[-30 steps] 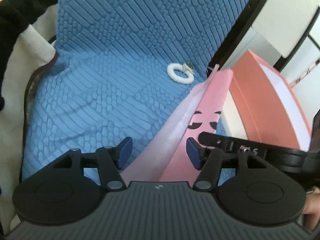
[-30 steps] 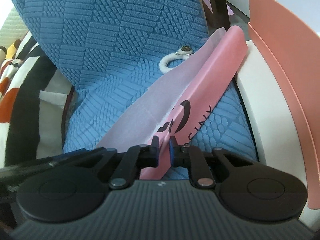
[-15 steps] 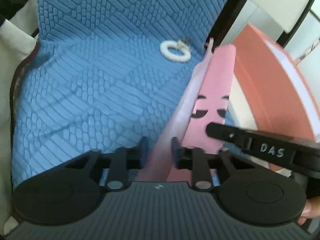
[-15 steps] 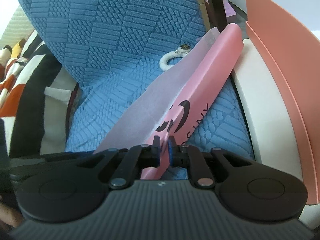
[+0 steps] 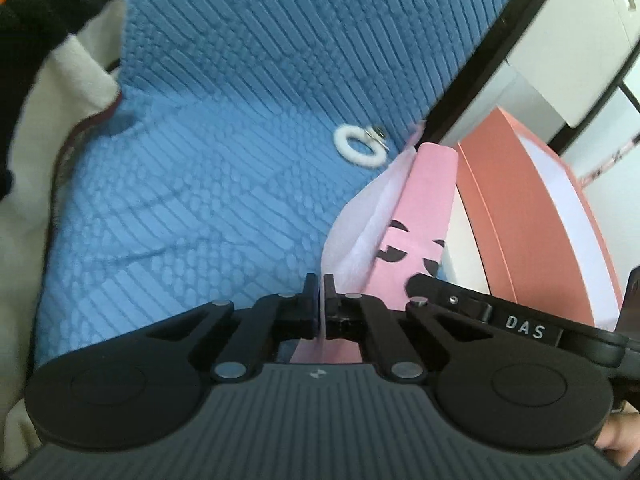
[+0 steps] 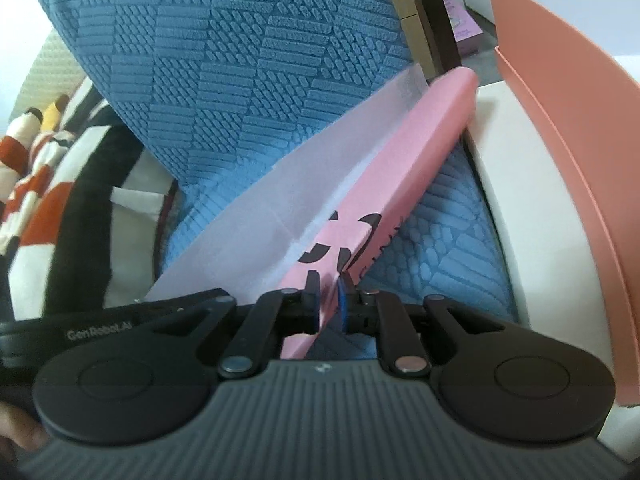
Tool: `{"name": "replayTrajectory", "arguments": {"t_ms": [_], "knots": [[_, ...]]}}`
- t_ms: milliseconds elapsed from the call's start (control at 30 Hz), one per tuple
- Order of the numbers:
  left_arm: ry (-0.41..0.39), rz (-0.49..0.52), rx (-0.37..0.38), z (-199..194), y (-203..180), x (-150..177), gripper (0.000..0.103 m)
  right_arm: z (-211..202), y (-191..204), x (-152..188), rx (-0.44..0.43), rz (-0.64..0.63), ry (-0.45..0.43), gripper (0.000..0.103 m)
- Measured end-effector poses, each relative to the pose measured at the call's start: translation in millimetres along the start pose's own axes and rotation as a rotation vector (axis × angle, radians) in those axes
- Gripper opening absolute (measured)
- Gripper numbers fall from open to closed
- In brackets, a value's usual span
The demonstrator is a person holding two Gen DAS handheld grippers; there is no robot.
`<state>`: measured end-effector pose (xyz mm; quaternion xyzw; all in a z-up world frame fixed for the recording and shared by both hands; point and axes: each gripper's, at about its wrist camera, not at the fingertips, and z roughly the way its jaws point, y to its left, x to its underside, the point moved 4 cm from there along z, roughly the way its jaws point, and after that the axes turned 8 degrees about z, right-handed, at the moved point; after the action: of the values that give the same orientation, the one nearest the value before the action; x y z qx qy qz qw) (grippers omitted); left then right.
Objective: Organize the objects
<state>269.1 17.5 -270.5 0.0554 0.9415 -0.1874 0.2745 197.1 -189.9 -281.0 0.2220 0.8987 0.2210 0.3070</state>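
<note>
A pink paper bag [image 5: 416, 220] with a black logo lies open on the blue textured sofa seat [image 5: 200, 200]. A pale tissue sheet [image 5: 352, 216] lines it. My left gripper [image 5: 319, 286] is shut on the tissue-side wall of the bag. My right gripper [image 6: 329, 282] is shut on the pink logo-side wall [image 6: 384, 188], holding the mouth apart; the tissue sheet [image 6: 280, 184] spreads to its left. A white fluffy ring with a metal charm [image 5: 360, 145] lies on the seat beyond the bag.
A salmon-pink box [image 5: 536, 216] [image 6: 568, 120] stands at the right against a white armrest [image 6: 516, 200]. A cream and striped blanket [image 6: 44, 168] lies at the left. The blue backrest [image 6: 240, 48] rises behind.
My left gripper went from wide open around the bag's tissue wall to shut on it. My right gripper stayed shut on the pink wall, which has buckled slightly.
</note>
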Motion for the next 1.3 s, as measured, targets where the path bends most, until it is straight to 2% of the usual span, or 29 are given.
{"name": "replayTrajectory", "arguments": {"t_ms": [100, 367, 433, 567, 700, 767, 900, 933, 1033, 1133, 1300], "knots": [[-0.022, -0.030, -0.011, -8.2, 7.1, 0.7, 0.001, 1.1, 2.1, -0.2, -0.004, -0.007, 0.001, 0.015], [-0.089, -0.085, -0.040, -27.5, 25.6, -6.8, 0.001, 7.8, -7.9, -0.7, 0.075, 0.010, 0.025, 0.018], [-0.089, -0.088, -0.037, -27.8, 27.0, -6.3, 0.001, 3.7, -5.9, -3.0, 0.053, 0.015, 0.012, 0.018], [-0.097, -0.076, -0.028, -30.1, 23.4, -6.5, 0.001, -10.4, 3.1, -9.4, -0.001, 0.013, -0.058, 0.040], [-0.094, -0.081, -0.021, -28.4, 23.5, -6.0, 0.001, -19.5, 21.5, -15.0, -0.080, -0.031, -0.104, 0.041], [-0.094, -0.086, -0.014, -28.7, 24.2, -6.8, 0.001, -12.9, 36.6, -14.6, -0.102, -0.088, -0.080, 0.041], [-0.090, -0.103, -0.011, -28.6, 26.1, -6.2, 0.001, 10.7, 63.7, -11.4, -0.085, -0.220, -0.022, 0.039], [-0.088, -0.110, -0.011, -28.3, 27.0, -5.8, 0.001, 16.2, 70.6, -10.8, -0.075, -0.253, -0.008, 0.036], [-0.087, -0.121, -0.008, -28.2, 28.7, -5.6, 0.001, 26.3, 85.2, -10.8, -0.042, -0.323, -0.012, 0.036], [-0.088, -0.126, 0.013, -27.6, 29.5, -6.4, 0.001, 48.6, 85.9, -9.6, -0.051, -0.302, 0.068, 0.035], [-0.090, -0.146, 0.009, -27.2, 33.9, -6.4, 0.001, 53.4, 76.5, 0.6, 0.023, -0.315, 0.113, 0.034]]}}
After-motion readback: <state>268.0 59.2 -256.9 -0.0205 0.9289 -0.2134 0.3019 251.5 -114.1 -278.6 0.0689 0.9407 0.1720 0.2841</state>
